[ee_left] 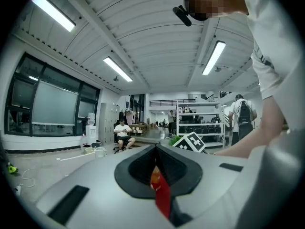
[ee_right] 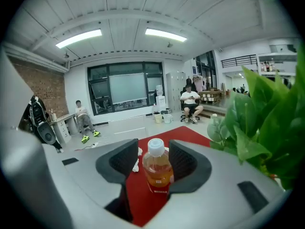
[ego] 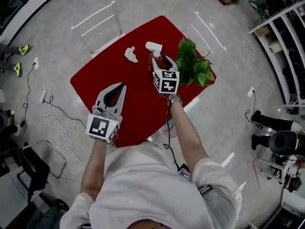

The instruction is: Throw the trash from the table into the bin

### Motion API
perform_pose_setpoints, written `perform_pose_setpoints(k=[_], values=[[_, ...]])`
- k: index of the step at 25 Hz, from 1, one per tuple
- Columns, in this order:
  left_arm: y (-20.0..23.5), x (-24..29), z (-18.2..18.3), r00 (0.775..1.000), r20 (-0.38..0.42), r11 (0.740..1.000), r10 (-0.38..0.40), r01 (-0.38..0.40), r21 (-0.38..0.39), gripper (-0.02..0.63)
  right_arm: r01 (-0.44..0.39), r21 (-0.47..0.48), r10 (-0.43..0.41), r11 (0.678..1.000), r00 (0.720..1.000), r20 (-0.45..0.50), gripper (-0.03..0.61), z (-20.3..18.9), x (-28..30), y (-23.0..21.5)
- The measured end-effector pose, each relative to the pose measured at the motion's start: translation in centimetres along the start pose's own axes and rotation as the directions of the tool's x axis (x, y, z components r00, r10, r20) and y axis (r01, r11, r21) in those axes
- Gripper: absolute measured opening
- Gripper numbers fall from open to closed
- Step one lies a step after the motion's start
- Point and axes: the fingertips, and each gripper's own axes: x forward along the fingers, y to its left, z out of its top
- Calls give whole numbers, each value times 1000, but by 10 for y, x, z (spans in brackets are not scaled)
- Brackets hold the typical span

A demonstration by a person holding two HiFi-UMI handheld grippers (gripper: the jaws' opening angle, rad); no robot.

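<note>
Now the right hand-held gripper (ee_right: 152, 150) is released, its jaws standing apart on either side of a small bottle (ee_right: 157, 171) of amber liquid with a white cap. The bottle stands upright on the red bench (ego: 97, 82), just beside a leafy green plant (ego: 193, 66), and there is a gap at the left jaw (the right jaw is very close). The left hand-held gripper (ee_left: 155, 148) is clenched with nothing in it, over the near side of the bench. A crumpled white tissue (ego: 131, 55) lies near the far edge.
</note>
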Motion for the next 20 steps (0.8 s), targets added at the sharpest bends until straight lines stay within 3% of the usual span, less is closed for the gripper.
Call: perform_pose_setpoints(k=[9,11,12,20], values=[[6,11,-2,999,-12,999,32,-31,14,6,11,-41,-14,999,997,-72,184,-19,36,-9],[9,9,-2,999,-14,999,34,-34,12,6,26,-57,-29,998,998,-57,178,-16,35,-11],[10,8,-3,999,-15,999,35,-35,10,6,26,-64,-30,998,998,-48,141,-14,33,-10],[2,-4,-8,999,-8,999,-32,32,-4,6,41,-74,-42,996,999,0,140,-4,-5,5]])
